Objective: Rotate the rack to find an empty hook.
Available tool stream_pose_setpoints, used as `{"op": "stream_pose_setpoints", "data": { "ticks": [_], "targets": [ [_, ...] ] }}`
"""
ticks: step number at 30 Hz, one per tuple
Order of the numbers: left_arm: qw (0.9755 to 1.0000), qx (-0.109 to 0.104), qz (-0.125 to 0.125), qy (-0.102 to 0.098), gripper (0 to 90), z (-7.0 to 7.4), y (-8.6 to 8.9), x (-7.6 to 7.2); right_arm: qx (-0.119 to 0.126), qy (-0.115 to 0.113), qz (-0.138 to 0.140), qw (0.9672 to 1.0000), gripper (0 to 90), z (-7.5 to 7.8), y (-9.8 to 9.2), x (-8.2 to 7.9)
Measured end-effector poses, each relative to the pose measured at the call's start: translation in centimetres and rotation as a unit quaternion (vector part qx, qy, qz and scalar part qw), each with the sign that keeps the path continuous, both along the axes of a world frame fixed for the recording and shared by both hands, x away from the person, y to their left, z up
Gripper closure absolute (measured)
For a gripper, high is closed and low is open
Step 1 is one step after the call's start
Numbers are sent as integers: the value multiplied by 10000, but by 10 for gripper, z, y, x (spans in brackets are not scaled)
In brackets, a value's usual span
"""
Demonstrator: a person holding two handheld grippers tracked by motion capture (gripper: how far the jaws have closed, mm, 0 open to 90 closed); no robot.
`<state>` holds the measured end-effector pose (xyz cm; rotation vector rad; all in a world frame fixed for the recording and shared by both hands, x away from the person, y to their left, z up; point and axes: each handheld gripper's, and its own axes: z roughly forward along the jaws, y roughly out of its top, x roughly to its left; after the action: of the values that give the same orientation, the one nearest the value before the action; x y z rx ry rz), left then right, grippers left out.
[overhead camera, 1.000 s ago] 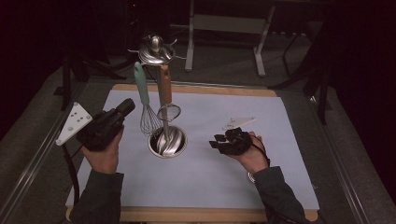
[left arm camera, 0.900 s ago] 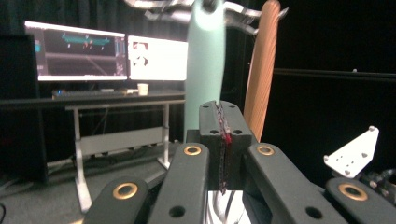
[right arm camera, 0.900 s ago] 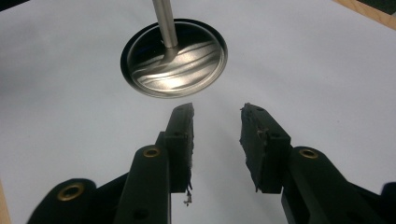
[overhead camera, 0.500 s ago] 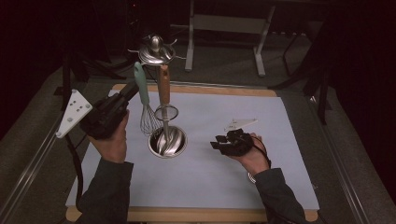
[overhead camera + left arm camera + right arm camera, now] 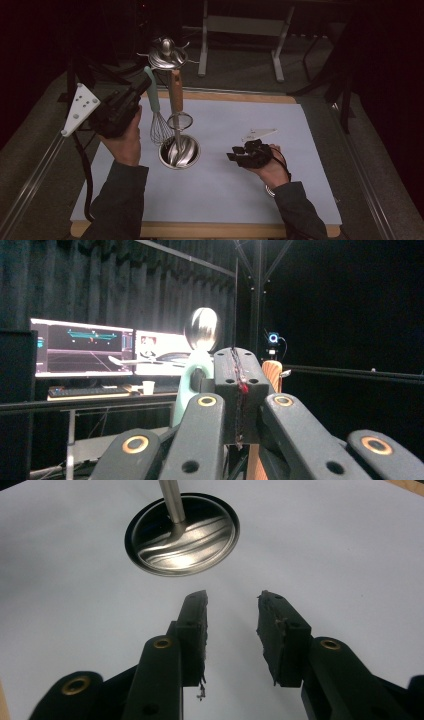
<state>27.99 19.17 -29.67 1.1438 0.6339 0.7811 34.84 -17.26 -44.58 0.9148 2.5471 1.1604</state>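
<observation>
mat (image 5: 240, 200): pale sheet under everything
stand (image 5: 186, 161): upright mid-mat
whisk (image 5: 159, 127): hanging on stand, beside strainer (image 5: 176, 95)
left claw (image 5: 142, 86): closed tight at whisk handle top; actual pinch unclear
right claw (image 5: 232, 156): gaping, empty, near stand base
step: probably unhooking whisk
next: lift clear of hook, avoid strainer

white mat (image 5: 240, 200): covers the surface, centre and lower frame of the high view | wooden edge (image 5: 225, 94): along the mat's far side | metal frame (image 5: 240, 25): top centre, on the dark floor | two lit monitors (image 5: 85, 347): left gripper view, left, on a desk | keyboard (image 5: 82, 390): below them | pale cup (image 5: 148, 387): beside the keyboard
</observation>
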Motion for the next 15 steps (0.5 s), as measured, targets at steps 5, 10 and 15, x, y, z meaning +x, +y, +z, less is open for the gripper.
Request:
{"op": "stream_pose_setpoints", "data": {
  "ticks": [5,10,15],
  "targets": [
    [10000,58,62,47,897,2,-2,3,3,17,-10,10000,639,-1,-1,0],
    [9999,74,59,80,897,2,-1,5,0,29,-11,10000,639,-2,-1,0],
    [9999,96,65,87,897,2,1,6,1,37,-6,10000,639,-3,-2,0]
  ]
}}
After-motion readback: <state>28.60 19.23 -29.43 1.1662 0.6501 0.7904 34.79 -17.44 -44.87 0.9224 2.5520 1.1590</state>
